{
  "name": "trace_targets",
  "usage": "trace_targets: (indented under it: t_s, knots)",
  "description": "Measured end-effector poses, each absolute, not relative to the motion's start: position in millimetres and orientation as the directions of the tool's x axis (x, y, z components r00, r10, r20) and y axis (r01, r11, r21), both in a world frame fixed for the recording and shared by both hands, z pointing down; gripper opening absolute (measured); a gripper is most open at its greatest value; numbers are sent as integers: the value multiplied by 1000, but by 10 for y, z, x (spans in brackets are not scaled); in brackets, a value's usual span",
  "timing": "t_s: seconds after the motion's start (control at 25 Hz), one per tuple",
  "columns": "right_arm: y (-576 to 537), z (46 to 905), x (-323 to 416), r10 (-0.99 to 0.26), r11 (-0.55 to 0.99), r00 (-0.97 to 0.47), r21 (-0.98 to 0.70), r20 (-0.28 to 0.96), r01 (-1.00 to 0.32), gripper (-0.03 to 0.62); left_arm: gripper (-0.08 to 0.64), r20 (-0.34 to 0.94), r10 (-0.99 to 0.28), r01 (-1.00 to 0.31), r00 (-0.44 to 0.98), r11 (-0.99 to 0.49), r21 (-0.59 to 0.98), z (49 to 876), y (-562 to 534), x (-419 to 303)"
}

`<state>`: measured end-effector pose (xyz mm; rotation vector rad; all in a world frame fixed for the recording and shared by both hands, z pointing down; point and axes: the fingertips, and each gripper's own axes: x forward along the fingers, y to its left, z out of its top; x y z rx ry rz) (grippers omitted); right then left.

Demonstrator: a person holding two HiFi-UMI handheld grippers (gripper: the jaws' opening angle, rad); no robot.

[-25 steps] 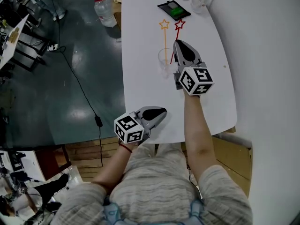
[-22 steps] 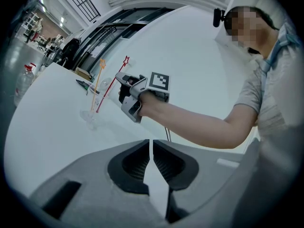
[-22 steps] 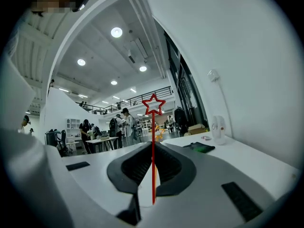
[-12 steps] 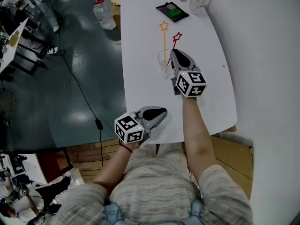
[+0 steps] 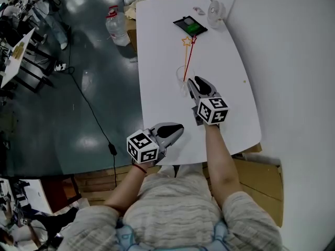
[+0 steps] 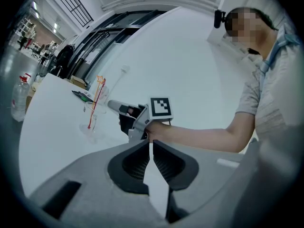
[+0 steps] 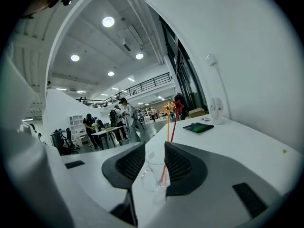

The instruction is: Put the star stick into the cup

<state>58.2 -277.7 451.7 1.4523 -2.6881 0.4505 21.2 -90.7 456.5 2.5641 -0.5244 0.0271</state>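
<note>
The fingers of your right gripper (image 7: 154, 146) are wide apart and hold nothing. The clear cup (image 7: 155, 174) stands just ahead of them, at 11 o'clock. The red star stick (image 7: 178, 107) stands in the cup, next to an orange star stick (image 7: 168, 108). Your left gripper (image 6: 150, 144) has its fingers nearly together and empty, at 7 o'clock by the near edge of the white counter (image 5: 230, 88).

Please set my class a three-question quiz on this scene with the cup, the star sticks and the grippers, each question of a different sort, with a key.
1. True or false: the red star stick stands in the cup.
2. How many star sticks does the cup hold? A one, B two, C three.
3. Fill in: the right gripper's jaws stand ____.
Key: 1 true; 2 B; 3 apart.
</note>
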Motion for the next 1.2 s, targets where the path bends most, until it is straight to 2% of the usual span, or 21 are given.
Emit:
trace_targets:
  t_s: [0.44,0.76,1.0,1.2]
  knots:
    - [-1699,4297,400,-750,588,-632,-241,193,-772,89,17,74,-352,-352,933,-854,384,4188,-743,96]
    - [-1076,3869,375,-746,614,-653,-246,130,-750,86,17,31,-372,-364,928,-882,299,3861,-546,45]
    - [-780,3636,402,-771,591,-632,-287,72,-754,52,17,7,-383,-370,924,-889,269,3720,-397,-6]
    - [-634,3657,427,-774,586,-628,-288,76,-757,20,17,-7,-395,-379,919,-888,261,3709,-370,12]
